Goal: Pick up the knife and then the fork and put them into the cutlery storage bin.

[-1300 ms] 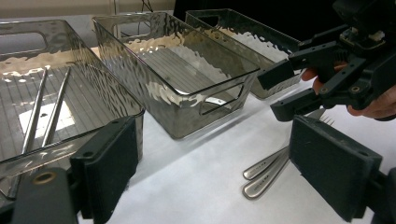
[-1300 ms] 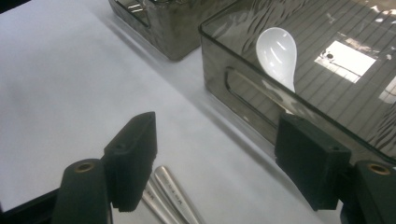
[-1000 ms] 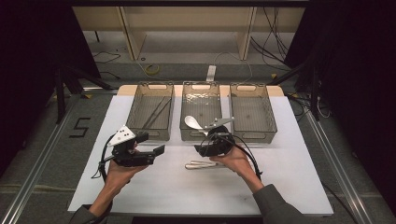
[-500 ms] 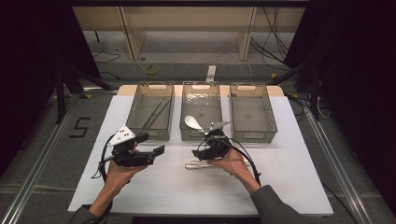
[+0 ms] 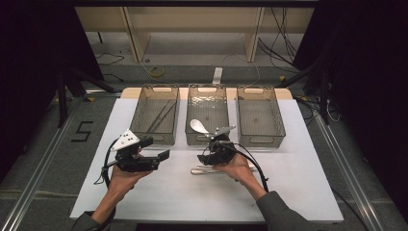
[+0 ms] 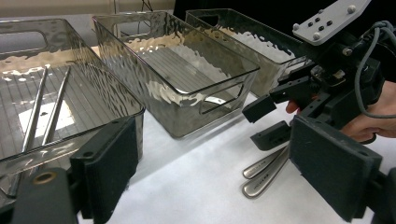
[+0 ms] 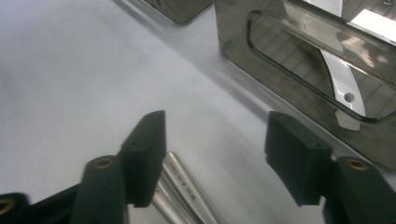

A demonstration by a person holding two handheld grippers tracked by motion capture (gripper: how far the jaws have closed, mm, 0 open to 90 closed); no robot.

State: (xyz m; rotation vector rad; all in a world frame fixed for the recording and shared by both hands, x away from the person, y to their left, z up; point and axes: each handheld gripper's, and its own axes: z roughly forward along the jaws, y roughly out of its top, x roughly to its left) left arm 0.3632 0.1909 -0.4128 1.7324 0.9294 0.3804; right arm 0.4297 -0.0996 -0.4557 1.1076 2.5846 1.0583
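White sheeting covered the table [image 5: 159, 202], three clear bins [image 5: 207, 118] along its far edge. Near the middle bin lay steel cutlery handles [image 6: 266, 170]: stiff, slick and thin, probably best pinched across the shafts. The right gripper [image 7: 212, 154], jaws just narrowing yet apart, straddled them, one pad touching. The left gripper [image 6: 219, 182] stood spread, empty.

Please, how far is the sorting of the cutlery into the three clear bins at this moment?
Partly done. The left bin already holds two thin metal sticks, and a white spoon lies in the middle bin. In hand: the right gripper, jaws just closing but not yet gripping, is over the metal handles on the table. The left gripper is open. Left: those pieces; the right bin looks empty.
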